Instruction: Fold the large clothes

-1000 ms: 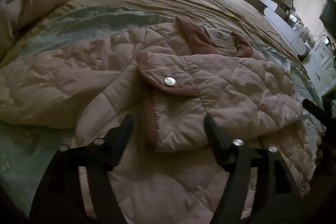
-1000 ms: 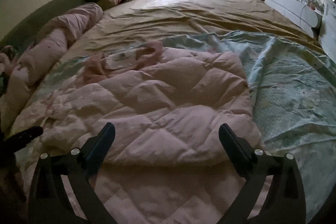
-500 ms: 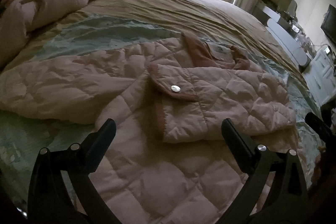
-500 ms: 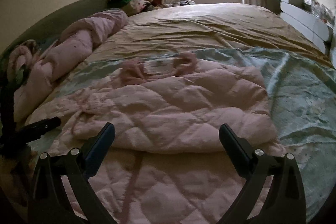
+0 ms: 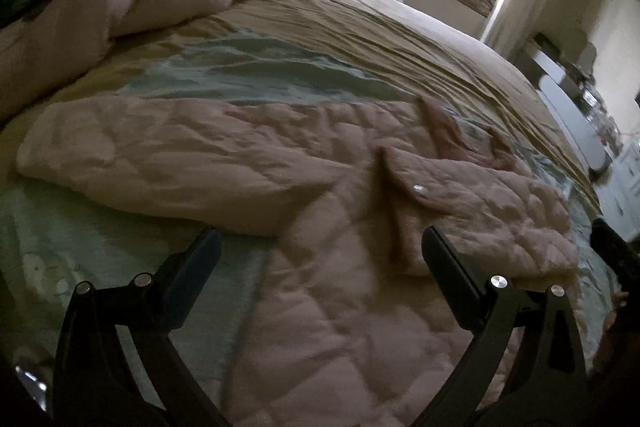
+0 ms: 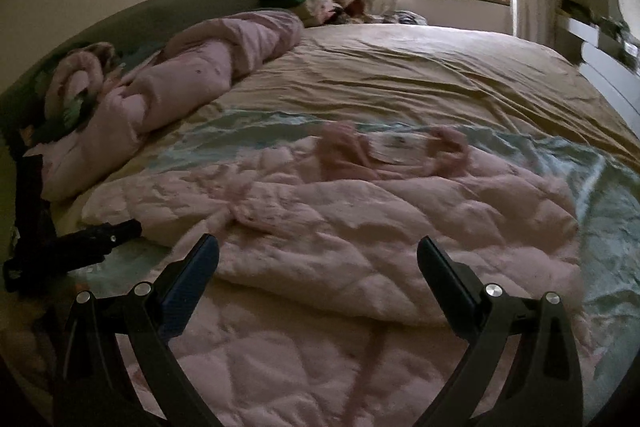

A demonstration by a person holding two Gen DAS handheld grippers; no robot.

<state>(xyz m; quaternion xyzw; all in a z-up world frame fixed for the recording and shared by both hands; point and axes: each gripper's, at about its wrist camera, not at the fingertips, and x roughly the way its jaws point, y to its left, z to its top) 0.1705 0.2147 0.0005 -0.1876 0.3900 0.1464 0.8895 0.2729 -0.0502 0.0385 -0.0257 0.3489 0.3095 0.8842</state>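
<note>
Left wrist view shows the pink quilted jacket [image 5: 320,195] spread mid-frame on the bed [image 5: 360,39], one sleeve folded across its front, the other still outstretched at left, with left gripper [image 5: 320,259] and right gripper [image 6: 318,259] both spread wide and empty.

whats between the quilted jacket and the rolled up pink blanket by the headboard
Only bedding: a pale blue-green sheet right next to the quilted jacket, then tan bedspread up to the rolled pink blanket. The right wrist view shows it best.
</note>
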